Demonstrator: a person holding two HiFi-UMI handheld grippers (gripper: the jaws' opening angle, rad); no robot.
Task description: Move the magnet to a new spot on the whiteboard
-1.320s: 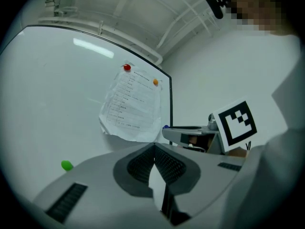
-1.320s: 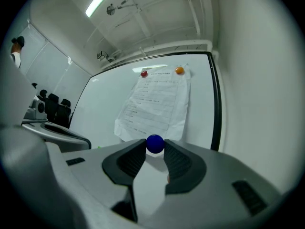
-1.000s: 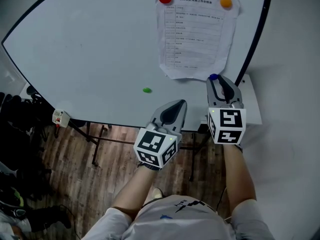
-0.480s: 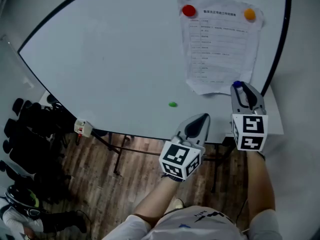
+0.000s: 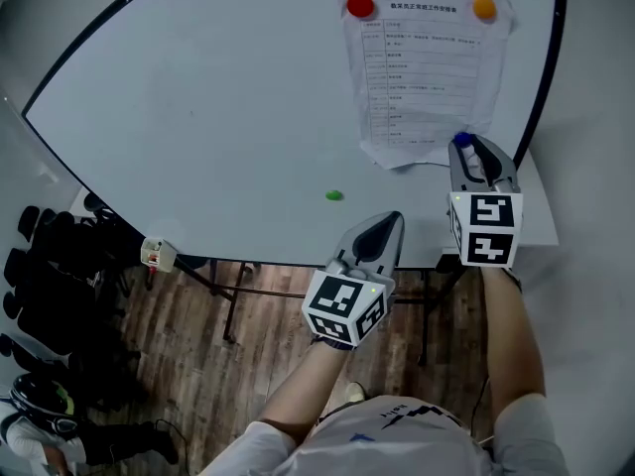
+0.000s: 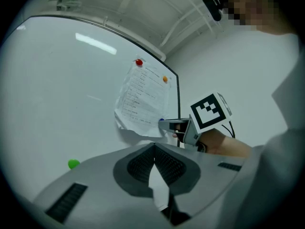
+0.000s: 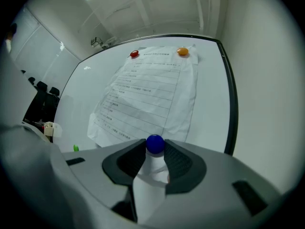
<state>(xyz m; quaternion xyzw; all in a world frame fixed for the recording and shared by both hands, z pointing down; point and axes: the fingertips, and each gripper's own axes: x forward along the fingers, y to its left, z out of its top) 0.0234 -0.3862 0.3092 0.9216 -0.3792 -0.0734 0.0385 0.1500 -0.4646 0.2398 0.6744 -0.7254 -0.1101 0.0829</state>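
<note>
A blue magnet (image 5: 458, 140) (image 7: 155, 144) sits pinched at the tips of my right gripper (image 5: 464, 147) (image 7: 155, 150), which is shut on it near the lower right corner of a printed paper (image 5: 427, 67) (image 7: 147, 94) on the whiteboard (image 5: 218, 97). I cannot tell whether the magnet touches the board. Red (image 5: 360, 6) and orange (image 5: 483, 8) magnets pin the paper's top corners. A green magnet (image 5: 334, 195) (image 6: 73, 164) sticks to bare board further left. My left gripper (image 5: 390, 221) (image 6: 154, 149) is shut and empty, held off the board's lower edge.
The board's black frame (image 5: 536, 97) runs just right of the right gripper, with white wall beyond. Black chairs (image 5: 50, 266) stand at the left over wood floor. A small white and red object (image 5: 157, 254) hangs at the board's lower left corner, above the stand's legs (image 5: 228, 305).
The head view has shifted, so the board sits differently in frame. Both grippers keep roughly the same places relative to the board, the right one still holding the blue magnet.
</note>
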